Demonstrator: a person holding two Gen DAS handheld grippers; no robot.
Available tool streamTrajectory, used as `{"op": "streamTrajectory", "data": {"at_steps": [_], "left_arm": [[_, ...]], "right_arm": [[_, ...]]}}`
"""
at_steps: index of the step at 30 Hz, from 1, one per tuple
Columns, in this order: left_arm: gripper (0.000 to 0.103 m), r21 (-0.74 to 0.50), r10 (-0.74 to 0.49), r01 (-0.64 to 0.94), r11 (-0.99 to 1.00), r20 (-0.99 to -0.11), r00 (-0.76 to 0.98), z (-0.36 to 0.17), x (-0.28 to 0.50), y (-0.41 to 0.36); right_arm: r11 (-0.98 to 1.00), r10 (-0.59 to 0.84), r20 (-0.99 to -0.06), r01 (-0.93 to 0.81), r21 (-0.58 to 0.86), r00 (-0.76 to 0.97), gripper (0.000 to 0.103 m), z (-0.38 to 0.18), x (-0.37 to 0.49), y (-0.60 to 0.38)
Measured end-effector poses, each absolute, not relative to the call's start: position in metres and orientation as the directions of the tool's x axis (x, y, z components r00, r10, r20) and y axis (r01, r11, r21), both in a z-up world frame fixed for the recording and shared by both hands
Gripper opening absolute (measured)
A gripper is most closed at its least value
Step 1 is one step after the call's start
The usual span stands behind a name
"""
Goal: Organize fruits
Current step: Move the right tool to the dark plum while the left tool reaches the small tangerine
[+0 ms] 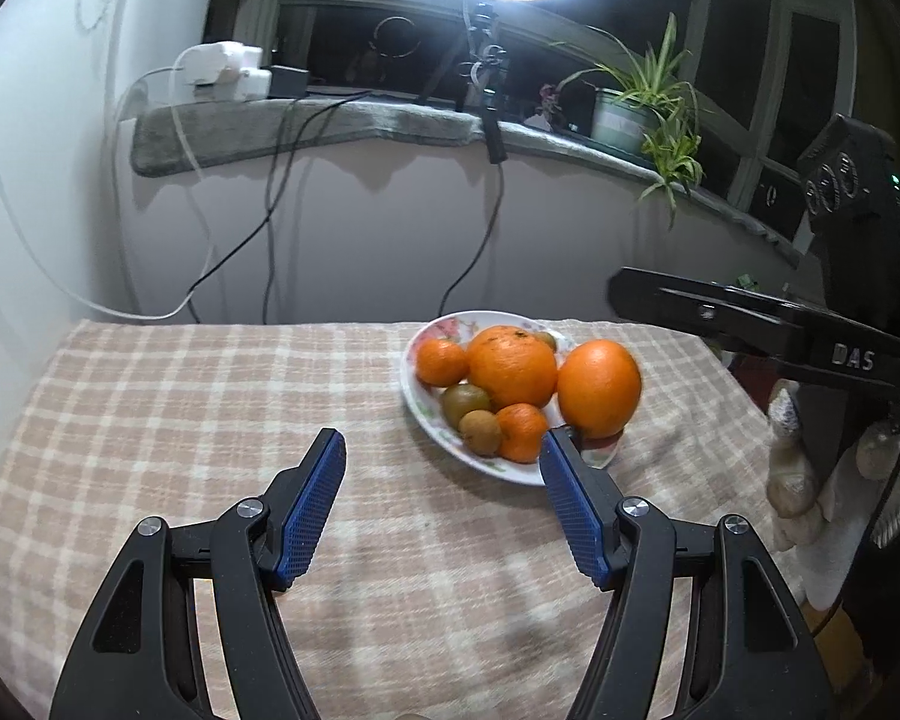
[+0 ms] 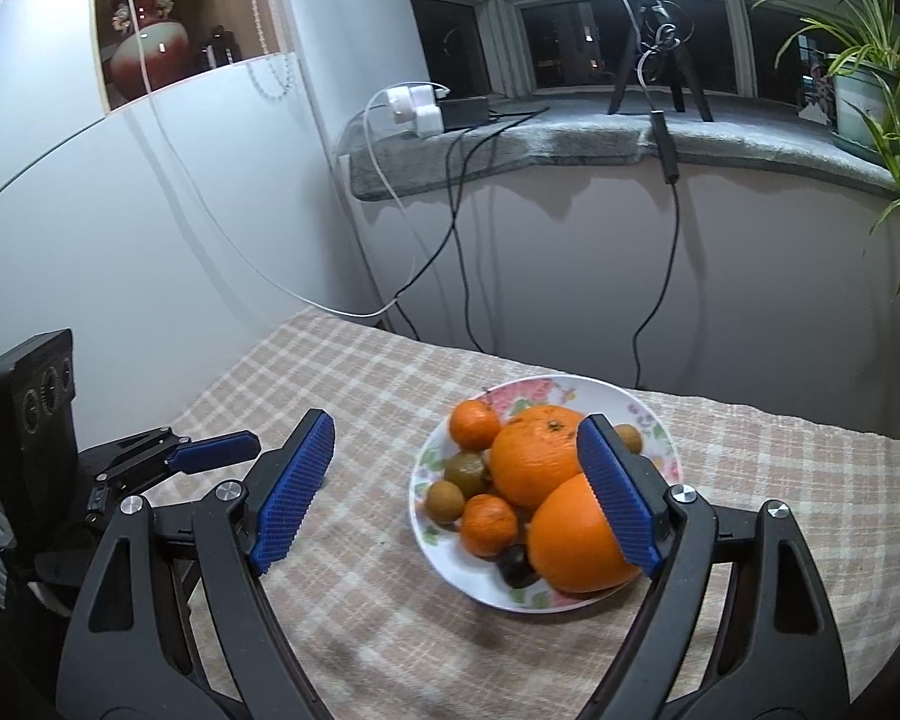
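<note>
Fruit sits piled on a floral plate (image 2: 570,387) toward the far right of a table spread with a checked cloth (image 1: 168,420). Two big oranges (image 2: 537,456) take the middle and near-right side of the plate, with three small mandarins (image 2: 474,423) and several brownish-green kiwis (image 2: 465,471) tucked along the left. The left gripper (image 1: 444,462) hangs over bare cloth just left of the plate, its blue pads spread wide with nothing between them. The right gripper (image 2: 456,447) hovers above the plate's near side, jaws likewise wide apart and empty. A potted plant (image 1: 624,114) stands on the far windowsill.
</note>
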State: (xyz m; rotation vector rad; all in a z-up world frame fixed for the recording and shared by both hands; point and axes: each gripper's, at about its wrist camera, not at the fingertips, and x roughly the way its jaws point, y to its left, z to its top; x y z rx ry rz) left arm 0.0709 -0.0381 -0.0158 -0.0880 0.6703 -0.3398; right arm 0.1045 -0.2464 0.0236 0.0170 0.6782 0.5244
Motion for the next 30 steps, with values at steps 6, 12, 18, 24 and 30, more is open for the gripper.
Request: {"op": "streamTrajectory", "data": {"at_steps": [6,12,18,24,30], "left_arm": [[0.067,-0.19,-0.287,0.216,0.958,-0.606,0.742,-0.021,0.068,-0.008],[0.067,-0.196,-0.239,0.147,0.97,-0.624,0.744,-0.03,0.064,0.025],[0.065,-0.203,-0.202,0.089,0.975,-0.647,0.735,-0.04,0.057,0.054],[0.055,-0.207,-0.195,0.072,0.976,-0.67,0.716,-0.051,0.053,0.066],[0.047,-0.211,-0.225,0.107,0.972,-0.687,0.691,-0.061,0.051,0.056]], "right_arm": [[0.851,0.496,-0.597,-0.49,0.189,0.631,0.086,0.018,0.098,-0.23],[0.835,0.514,-0.61,-0.516,0.193,0.604,0.086,0.008,0.093,-0.213],[0.815,0.531,-0.629,-0.546,0.195,0.568,0.086,-0.003,0.092,-0.195],[0.791,0.547,-0.653,-0.578,0.199,0.524,0.085,-0.014,0.092,-0.174],[0.769,0.556,-0.685,-0.603,0.211,0.47,0.079,-0.03,0.097,-0.151]]}}
